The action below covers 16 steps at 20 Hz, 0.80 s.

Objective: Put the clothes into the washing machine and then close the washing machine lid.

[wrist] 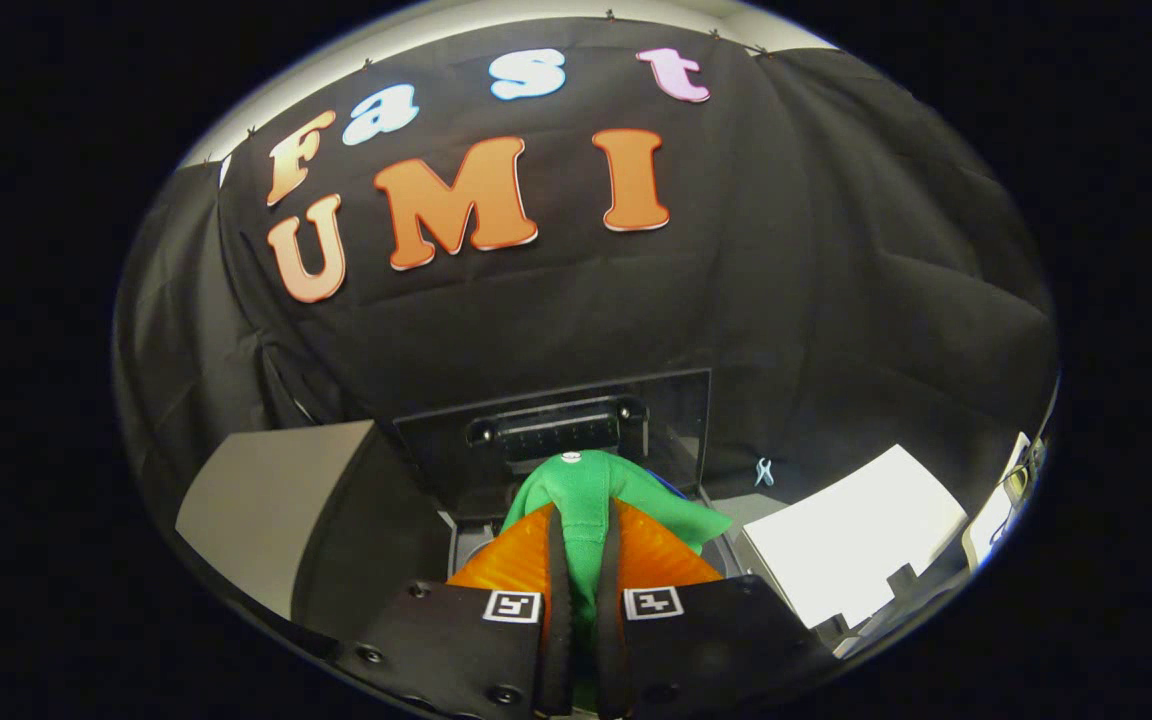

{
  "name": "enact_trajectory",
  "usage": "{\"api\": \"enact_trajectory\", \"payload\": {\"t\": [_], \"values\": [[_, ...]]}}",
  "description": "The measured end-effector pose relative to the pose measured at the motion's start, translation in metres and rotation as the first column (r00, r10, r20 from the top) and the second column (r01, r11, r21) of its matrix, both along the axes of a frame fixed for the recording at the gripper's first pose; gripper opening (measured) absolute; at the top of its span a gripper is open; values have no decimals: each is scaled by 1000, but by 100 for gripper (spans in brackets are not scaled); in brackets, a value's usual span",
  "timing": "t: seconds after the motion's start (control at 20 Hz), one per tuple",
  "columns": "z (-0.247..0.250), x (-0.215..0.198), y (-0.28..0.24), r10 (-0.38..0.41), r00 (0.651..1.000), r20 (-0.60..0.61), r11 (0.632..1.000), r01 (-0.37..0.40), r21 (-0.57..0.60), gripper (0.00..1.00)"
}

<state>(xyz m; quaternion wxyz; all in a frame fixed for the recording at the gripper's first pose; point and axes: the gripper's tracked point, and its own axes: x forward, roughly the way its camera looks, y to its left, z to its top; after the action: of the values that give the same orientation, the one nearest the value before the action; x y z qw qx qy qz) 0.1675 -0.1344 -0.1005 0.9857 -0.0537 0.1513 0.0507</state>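
Tongs (584,560) first: the two orange fingers (516,565) stand nearly together, with only a narrow gap between their black pads, and a fold of the green garment (601,490) is pinched in that gap, both pads pressing on it. From the fingertips the cloth bunches up and forward toward 12 o'clock and spills over the right finger toward 2 o'clock, where a sliver of blue fabric (674,487) peeks out behind it.

Beyond the cloth, at 12 o'clock, the washing machine lid (556,425) stands raised, a dark panel with a long handle bar across it; its top edge runs level and its right edge drops straight down. Below it, at either side of the fingers, bits of the washing machine (466,545) rim show at 10 and 2 o'clock; the opening itself is hidden by the cloth and fingers.

At 9 o'clock a grey slanted panel (266,500) sits close beside the machine. At 3 o'clock a bright white flat surface (856,535) lies just beside the machine's right edge. A small pale clip (764,471) hangs on the wall at 2 o'clock. Open room lies above the lid.
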Motion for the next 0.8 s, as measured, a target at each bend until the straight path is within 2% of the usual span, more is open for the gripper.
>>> {"api": "enact_trajectory", "payload": {"t": [0.2, 0.55, 0.7, 0.75, 0.8], "values": [[-54, 26, -11, 9, 997, -72, 999, -11, -32, 17], [-145, 62, -35, -37, 977, -211, 998, 27, -51, 20], [-177, 65, -39, -48, 956, -289, 998, 34, -52, 25], [-180, 64, -37, -48, 955, -294, 999, 38, -39, 25], [-179, 63, -36, -44, 957, -285, 999, 38, -30, 30]]}}
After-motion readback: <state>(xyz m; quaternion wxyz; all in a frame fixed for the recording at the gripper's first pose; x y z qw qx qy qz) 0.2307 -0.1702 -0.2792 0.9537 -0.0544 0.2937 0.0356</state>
